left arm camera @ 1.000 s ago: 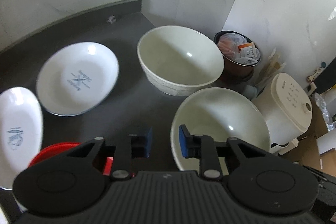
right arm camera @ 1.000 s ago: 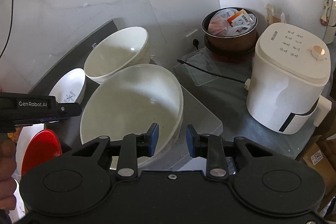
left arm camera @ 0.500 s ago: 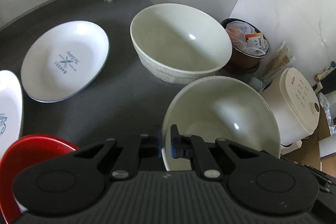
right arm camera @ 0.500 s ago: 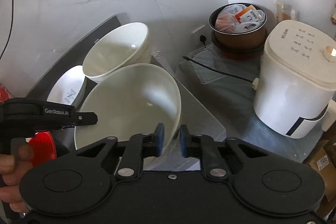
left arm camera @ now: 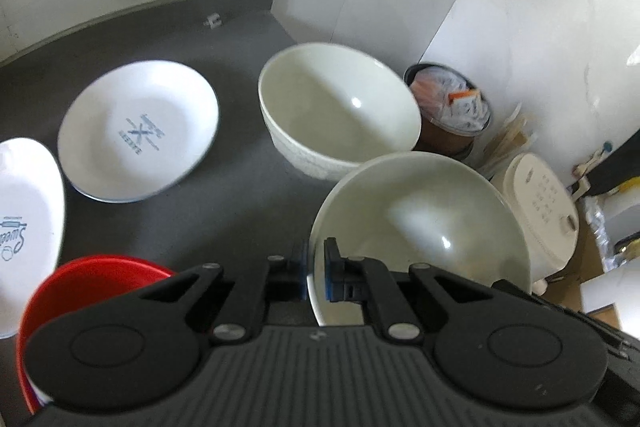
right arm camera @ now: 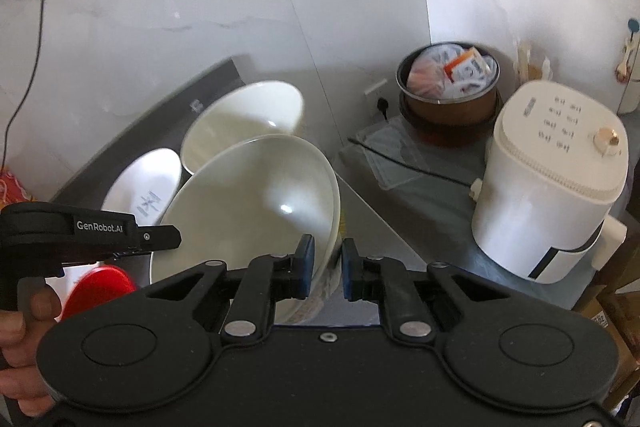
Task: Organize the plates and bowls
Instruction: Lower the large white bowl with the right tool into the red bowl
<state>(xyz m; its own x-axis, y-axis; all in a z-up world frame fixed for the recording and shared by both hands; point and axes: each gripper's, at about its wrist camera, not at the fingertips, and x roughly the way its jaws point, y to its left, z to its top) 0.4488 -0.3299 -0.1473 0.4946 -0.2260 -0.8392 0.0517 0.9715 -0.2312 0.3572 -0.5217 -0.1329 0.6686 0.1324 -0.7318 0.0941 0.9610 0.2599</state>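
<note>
both grippers pinch the near bowl (left arm camera: 420, 223) by its rim: left gripper (left arm camera: 316, 273) clenched on its left edge, right gripper (right arm camera: 325, 267) grasping the right edge. glazed ceramic, it's likely heavy, slick and chippable, so opposite rim holds suit. beyond it on the counter (left arm camera: 208, 211), touching or nearly so, sits the far bowl (left arm camera: 340, 111).

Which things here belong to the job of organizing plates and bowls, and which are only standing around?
For the job: near white bowl, gripped at its rim by the left gripper and the right gripper; far white bowl; two printed white plates; red bowl.

Just around: white cooker, brown pot of packets, black cable.
</note>
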